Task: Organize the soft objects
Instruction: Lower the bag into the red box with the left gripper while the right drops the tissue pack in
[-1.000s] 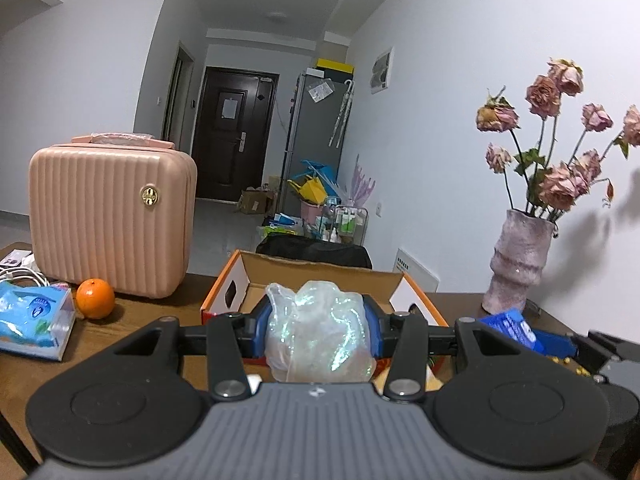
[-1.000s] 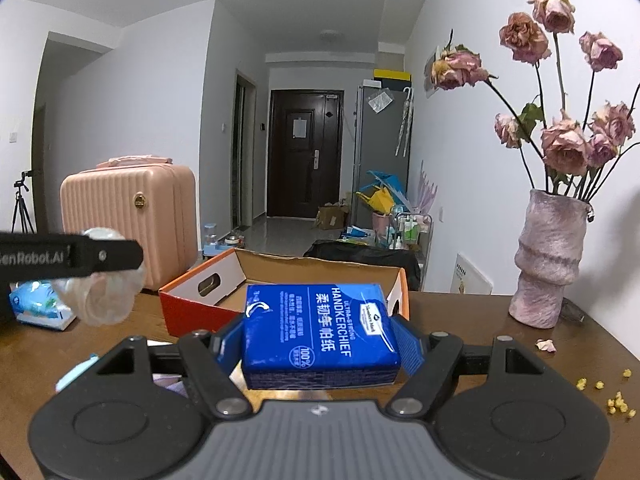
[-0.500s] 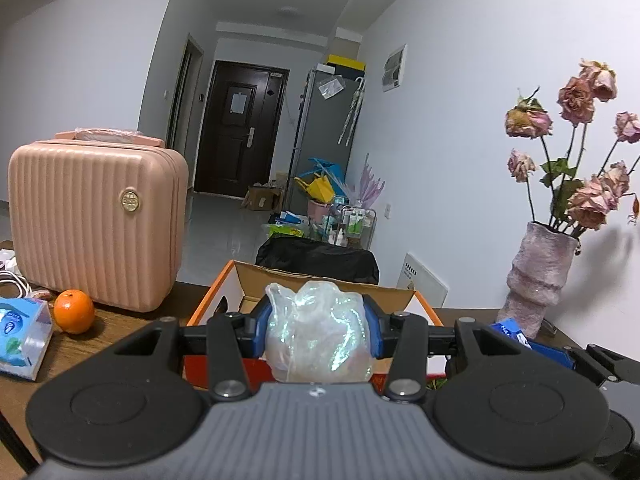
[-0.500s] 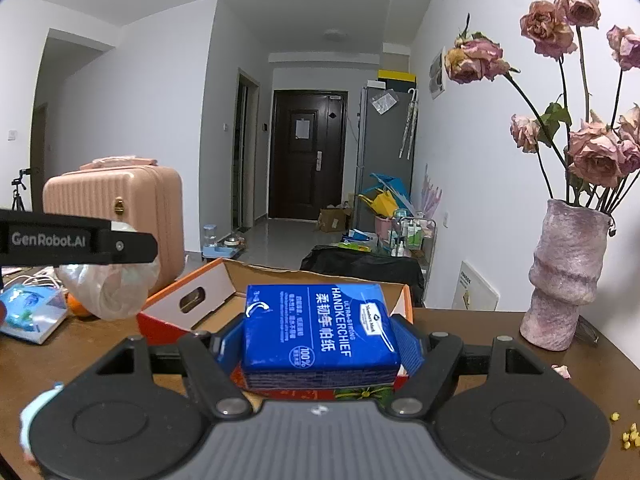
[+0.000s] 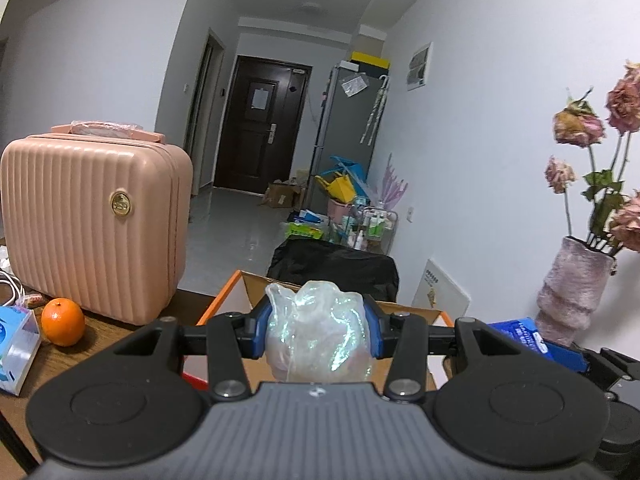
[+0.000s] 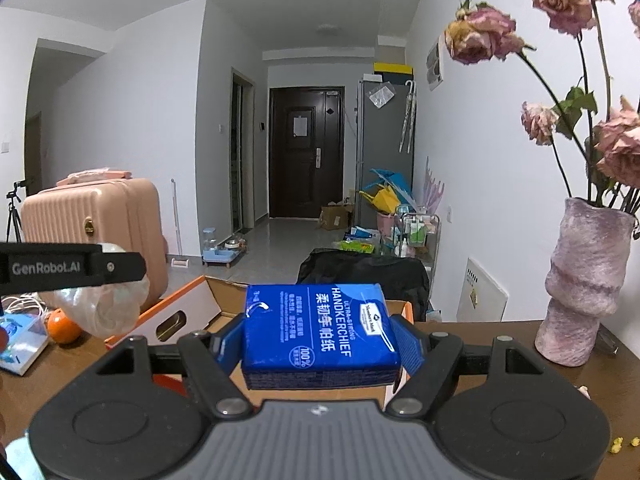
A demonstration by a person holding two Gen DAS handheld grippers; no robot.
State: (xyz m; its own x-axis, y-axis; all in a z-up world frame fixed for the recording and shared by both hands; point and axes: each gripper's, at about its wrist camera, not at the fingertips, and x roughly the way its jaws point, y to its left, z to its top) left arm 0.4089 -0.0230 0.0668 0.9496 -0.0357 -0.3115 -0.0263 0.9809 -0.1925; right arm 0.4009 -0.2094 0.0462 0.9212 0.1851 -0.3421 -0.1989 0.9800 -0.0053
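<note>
Currently left gripper point(image 5: 318, 334) is clamped on a crumpled iridescent plastic bag point(image 5: 320, 336), blue pads pressing both sides, bag held above the near edge of the orange cardboard box point(image 5: 218, 304). Right gripper point(image 6: 320, 338) is clamped on a blue handkerchief tissue pack point(image 6: 320, 332), also carried over the box, whose open top sits at 12 o'clock from both jaws. Box interior mostly hidden behind the held items; can't tell what's in it. Pink suitcase point(image 5: 94, 224) stands closed on the wooden table point(image 5: 104, 332) at 10 o'clock of the box, orange point(image 5: 63, 322) at its foot, a tissue box point(image 5: 16, 348) just left of that. Vase point(image 6: 580, 284) holds dried roses point(image 6: 484, 34) at 3 o'clock
</note>
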